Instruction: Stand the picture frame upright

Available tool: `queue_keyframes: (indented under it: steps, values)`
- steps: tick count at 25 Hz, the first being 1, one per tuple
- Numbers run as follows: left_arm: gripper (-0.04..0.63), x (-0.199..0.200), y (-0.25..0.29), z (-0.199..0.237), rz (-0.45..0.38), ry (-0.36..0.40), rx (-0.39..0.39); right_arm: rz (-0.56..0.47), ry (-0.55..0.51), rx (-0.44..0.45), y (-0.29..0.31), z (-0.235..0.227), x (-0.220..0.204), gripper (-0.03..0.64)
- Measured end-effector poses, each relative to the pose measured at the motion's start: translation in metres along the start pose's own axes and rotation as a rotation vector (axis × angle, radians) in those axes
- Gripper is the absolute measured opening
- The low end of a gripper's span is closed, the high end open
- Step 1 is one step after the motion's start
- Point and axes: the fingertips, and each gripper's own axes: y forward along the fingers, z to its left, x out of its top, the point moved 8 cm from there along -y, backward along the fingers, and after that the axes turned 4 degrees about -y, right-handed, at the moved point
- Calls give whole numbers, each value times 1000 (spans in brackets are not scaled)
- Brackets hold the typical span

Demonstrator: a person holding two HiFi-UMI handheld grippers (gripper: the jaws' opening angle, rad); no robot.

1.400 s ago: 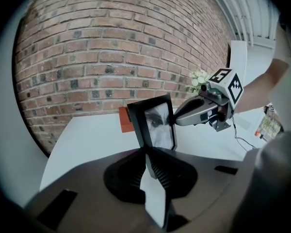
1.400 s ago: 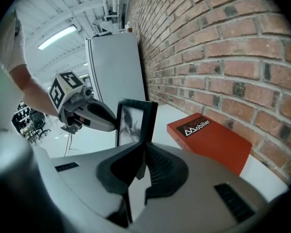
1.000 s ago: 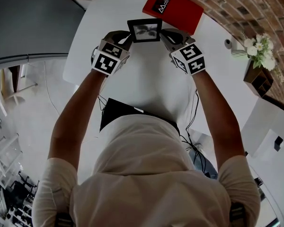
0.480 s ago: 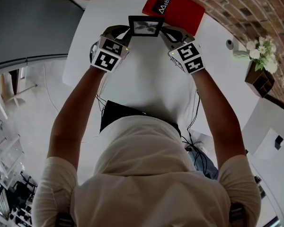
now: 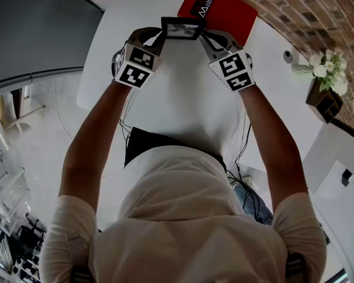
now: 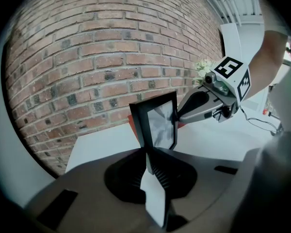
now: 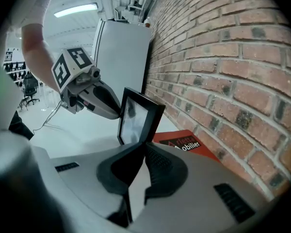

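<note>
A small black picture frame (image 5: 182,28) with a glazed photo hangs between both grippers above the white table (image 5: 183,99), tilted close to upright. My left gripper (image 5: 160,35) pinches the frame's left edge, its jaws closing on that edge. My right gripper (image 5: 203,35) is shut on the right edge. In the left gripper view the frame (image 6: 157,123) rises from between the jaws, with the other gripper's fingertips (image 6: 177,116) on its far side. The right gripper view shows the frame (image 7: 136,118) edge-on against the brick wall.
A red book (image 5: 221,7) lies flat on the table just behind the frame. A small white round object (image 5: 285,55) and a wooden box of white flowers (image 5: 324,75) stand at the right. A brick wall (image 6: 111,47) runs along the table's far side.
Both grippers have carried the frame farther from the person, toward the red book. Its face has tipped from facing up to nearly upright.
</note>
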Motion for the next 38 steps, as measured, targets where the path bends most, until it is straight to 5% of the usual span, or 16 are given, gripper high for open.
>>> queue_keyframes:
  steps: [12, 38]
  values:
    - [25, -4, 7, 5, -24, 30, 27, 30, -111, -83, 5, 2, 0, 20]
    - [32, -13, 7, 2, -24, 19, 13, 5, -67, -58, 9, 8, -8, 21]
